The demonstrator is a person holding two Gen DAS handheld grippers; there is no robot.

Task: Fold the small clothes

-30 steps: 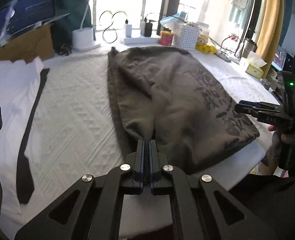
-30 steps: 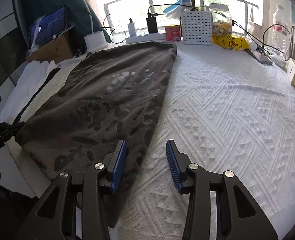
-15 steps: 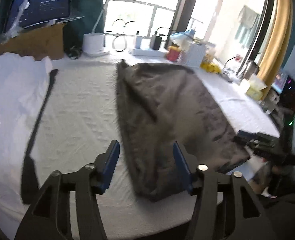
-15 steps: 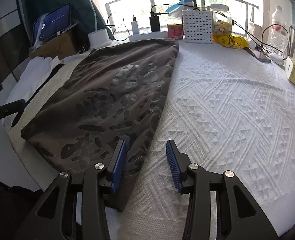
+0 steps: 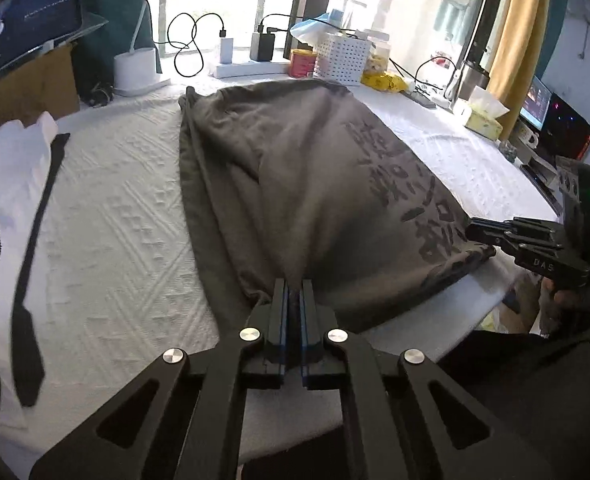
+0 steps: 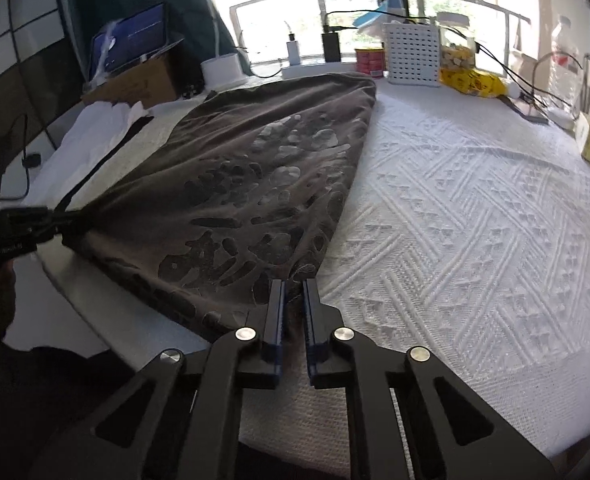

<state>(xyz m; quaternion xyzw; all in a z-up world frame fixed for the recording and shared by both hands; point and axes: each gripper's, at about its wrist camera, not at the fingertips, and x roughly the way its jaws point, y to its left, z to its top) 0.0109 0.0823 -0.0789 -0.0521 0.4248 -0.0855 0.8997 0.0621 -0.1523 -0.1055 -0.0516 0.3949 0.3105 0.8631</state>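
Note:
A dark grey-brown printed T-shirt lies folded lengthwise on the white textured cloth, its near hem at the table's front edge. My left gripper is shut on the shirt's near left corner. My right gripper is shut on the near right corner of the shirt. The right gripper also shows in the left wrist view at the shirt's right corner, and the left gripper shows in the right wrist view at its left corner.
White clothes with a black strap lie at the left. At the back stand a lamp base, a power strip with chargers, a red can, a white basket and a tissue box.
Both grippers were open half a second ago and have closed on the shirt's near corners. The left gripper came back down to the hem.

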